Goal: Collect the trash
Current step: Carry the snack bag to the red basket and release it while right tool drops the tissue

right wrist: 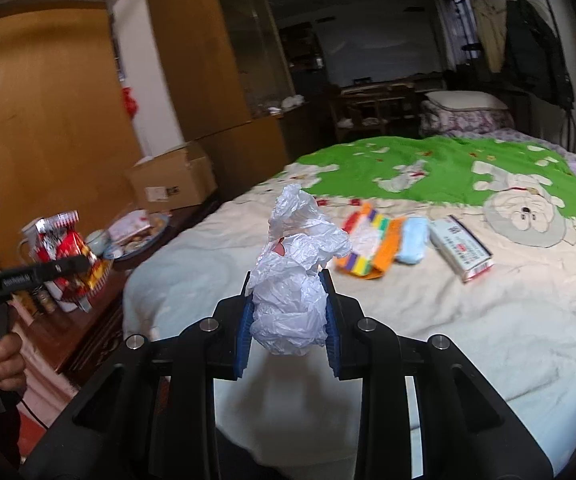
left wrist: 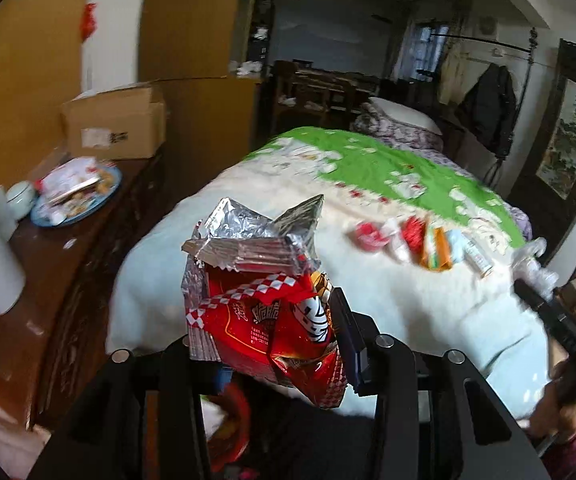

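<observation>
In the left wrist view, my left gripper is shut on a torn red snack bag with a silver foil lining, and holds it above the bed's near corner. The right wrist view shows the same bag at the far left. My right gripper is shut on a crumpled white plastic bag, its blue pads pressing both sides. On the bed lie an orange striped wrapper, a light blue packet, a white box and red wrappers.
The bed has a cream and green quilt. A dark wooden sideboard on the left carries a cardboard box, a blue plate of snacks and white cups. A person's hand holds the left tool.
</observation>
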Demonstrator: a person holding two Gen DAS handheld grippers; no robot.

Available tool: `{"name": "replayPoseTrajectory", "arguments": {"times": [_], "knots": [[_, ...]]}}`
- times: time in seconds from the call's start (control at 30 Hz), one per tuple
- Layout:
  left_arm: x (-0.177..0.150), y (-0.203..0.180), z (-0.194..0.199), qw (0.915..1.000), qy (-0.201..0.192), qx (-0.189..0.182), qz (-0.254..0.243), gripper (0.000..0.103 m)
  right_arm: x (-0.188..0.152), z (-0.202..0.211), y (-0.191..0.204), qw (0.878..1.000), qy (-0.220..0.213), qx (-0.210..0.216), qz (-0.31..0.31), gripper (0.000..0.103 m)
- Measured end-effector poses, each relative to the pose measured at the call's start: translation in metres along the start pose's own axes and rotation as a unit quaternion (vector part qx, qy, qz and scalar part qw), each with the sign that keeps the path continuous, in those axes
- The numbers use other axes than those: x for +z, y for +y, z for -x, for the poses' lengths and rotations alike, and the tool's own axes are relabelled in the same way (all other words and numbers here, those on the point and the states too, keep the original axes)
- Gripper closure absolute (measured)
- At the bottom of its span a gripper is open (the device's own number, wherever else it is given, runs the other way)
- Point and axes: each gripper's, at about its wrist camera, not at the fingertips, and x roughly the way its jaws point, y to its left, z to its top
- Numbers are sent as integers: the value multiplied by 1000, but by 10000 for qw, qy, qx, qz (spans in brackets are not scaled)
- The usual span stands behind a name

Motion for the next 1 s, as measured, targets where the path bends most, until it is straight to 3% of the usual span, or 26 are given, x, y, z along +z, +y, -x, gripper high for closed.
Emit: {"name": "replayPoseTrajectory", "arguments": {"times": [0.13, 0.23, 0.3, 0.37, 0.47, 0.7, 1.0], "knots": [[-28, 42, -3, 9987, 352, 200, 313, 54, -5, 6, 27, 9997, -11, 99, 240, 72], [-45, 74, -17, 9956, 651, 274, 615, 37, -9, 4, 45, 9991, 74, 232, 346, 72], [-57, 94, -32, 9908, 986, 340, 860, 17, -11, -1, 57, 9984, 165, 329, 432, 72], [-68, 112, -43, 9845, 1267, 297, 1173, 11, -13, -9, 71, 9970, 302, 434, 568, 72], [-77, 130, -49, 9797, 1426, 213, 1390, 10, -18, -20, 90, 9941, 513, 589, 753, 72], [-78, 166, -40, 9763, 1148, 513, 1764, 7, -34, -62, 147, 9770, 1199, 1207, 1285, 72], [-90, 216, -39, 9654, 1043, 1004, 2169, 6, -66, -125, 220, 9406, 2153, 1885, 1828, 71]]}}
